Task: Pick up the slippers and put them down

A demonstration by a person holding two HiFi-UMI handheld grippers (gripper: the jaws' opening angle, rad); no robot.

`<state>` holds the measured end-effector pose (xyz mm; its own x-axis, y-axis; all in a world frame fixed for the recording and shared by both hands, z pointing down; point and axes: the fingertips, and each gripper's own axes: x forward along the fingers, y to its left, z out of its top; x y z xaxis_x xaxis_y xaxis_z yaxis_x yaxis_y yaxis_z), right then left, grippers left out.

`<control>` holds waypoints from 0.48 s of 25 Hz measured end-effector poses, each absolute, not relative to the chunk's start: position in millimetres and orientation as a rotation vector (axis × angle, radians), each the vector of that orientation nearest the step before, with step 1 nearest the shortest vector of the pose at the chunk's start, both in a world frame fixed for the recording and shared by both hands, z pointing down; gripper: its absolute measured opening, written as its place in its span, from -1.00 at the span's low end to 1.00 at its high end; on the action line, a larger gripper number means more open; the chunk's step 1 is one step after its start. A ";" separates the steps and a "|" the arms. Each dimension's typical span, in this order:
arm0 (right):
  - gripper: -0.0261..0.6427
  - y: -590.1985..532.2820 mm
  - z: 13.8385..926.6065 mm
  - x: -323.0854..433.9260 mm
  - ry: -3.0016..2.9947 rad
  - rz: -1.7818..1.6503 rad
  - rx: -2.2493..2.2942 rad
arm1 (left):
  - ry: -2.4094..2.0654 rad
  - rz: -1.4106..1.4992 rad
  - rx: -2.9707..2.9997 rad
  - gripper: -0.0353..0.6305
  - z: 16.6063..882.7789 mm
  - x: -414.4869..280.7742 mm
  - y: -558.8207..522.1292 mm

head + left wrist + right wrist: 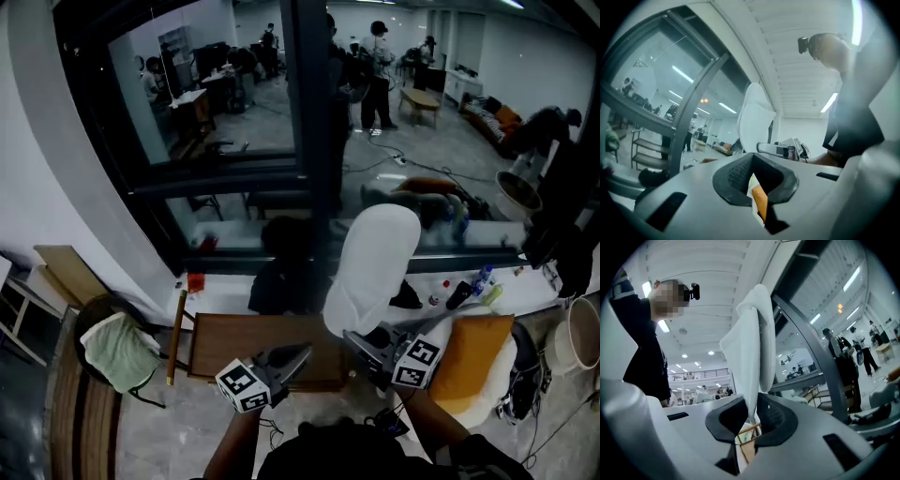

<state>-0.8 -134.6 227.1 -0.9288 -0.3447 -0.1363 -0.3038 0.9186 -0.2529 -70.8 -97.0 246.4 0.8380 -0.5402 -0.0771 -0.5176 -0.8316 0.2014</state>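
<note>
one slipper aloft, two grippers

one white slipper (375, 267) stands upright in the air, its lower edge pinched by the right gripper (359, 339). the left gripper (298, 354) is just beside it, jaws pressed together and empty. one wooden table (225, 352) lies below, a window frame (314, 141) behind.

The left gripper (753, 182) was up, its dark fingers (735, 174) closed together, nothing between them. Just beyond, a white slipper (754, 117) stood upright, its lower end at the right gripper (761, 148). A dark window frame (691, 117) slanted across the left, and a person (853, 122) loomed close on the right.
</note>
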 end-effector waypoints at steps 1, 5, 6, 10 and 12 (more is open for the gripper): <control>-0.75 -132.1 220.5 -1.5 2.905 -0.300 -0.487 | -0.822 -0.201 2.867 -0.86 240.3 -69.3 -97.7; -0.76 -120.8 206.8 -4.3 2.931 -0.172 -0.478 | -0.810 -0.214 2.931 -0.86 226.0 -63.8 -94.6; -0.76 -117.9 206.1 -5.6 2.938 -0.151 -0.473 | -0.811 -0.215 2.938 -0.86 224.0 -63.1 -93.1; -0.77 -110.6 210.3 -13.0 2.982 -0.084 -0.440 | -0.821 -0.216 2.964 -0.86 220.0 -62.3 -87.9; -0.77 -110.5 211.9 -16.6 3.001 -0.054 -0.424 | -0.830 -0.212 2.958 -0.86 222.0 -63.3 -88.0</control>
